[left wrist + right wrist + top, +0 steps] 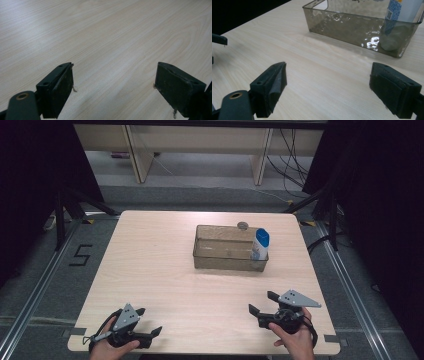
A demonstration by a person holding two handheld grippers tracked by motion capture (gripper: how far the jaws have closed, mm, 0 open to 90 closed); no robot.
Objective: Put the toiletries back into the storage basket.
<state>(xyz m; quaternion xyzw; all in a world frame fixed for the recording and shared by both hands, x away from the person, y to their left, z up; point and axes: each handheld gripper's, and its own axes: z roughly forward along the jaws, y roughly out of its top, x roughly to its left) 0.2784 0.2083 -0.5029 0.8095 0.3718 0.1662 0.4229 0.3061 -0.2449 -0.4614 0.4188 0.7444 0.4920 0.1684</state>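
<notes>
Both grippers rest low at the near edge of the worktop point(150, 270), each held in one of the person's hands. The left gripper point(150, 322) has its jaws spread wide with nothing between them; in the left gripper view bare wood grain lies ahead of and between the jaws, so no object is within its reach. The right gripper point(261, 303) likewise has its jaws spread and empty. Ahead of the right jaws, well apart from them, stands a translucent grey bin point(352, 25); in the right gripper view its near wall crosses the upper part of the picture, beyond the gap between the jaws. Inside the bin, at the end ahead of the right-hand jaw, a white bottle with a blue cap point(260, 244) stands upright against the wall. A small round grey object point(243, 225) lies on the worktop just beyond the bin's far wall; what it is cannot be told.

The open, low posture of both grippers reads as a ready or rest position: spread jaws allow a direct approach. The right gripper, pointed toward the bin, appears better placed to reach the bottle, whose upright stance offers its sides for a pinch.
</notes>
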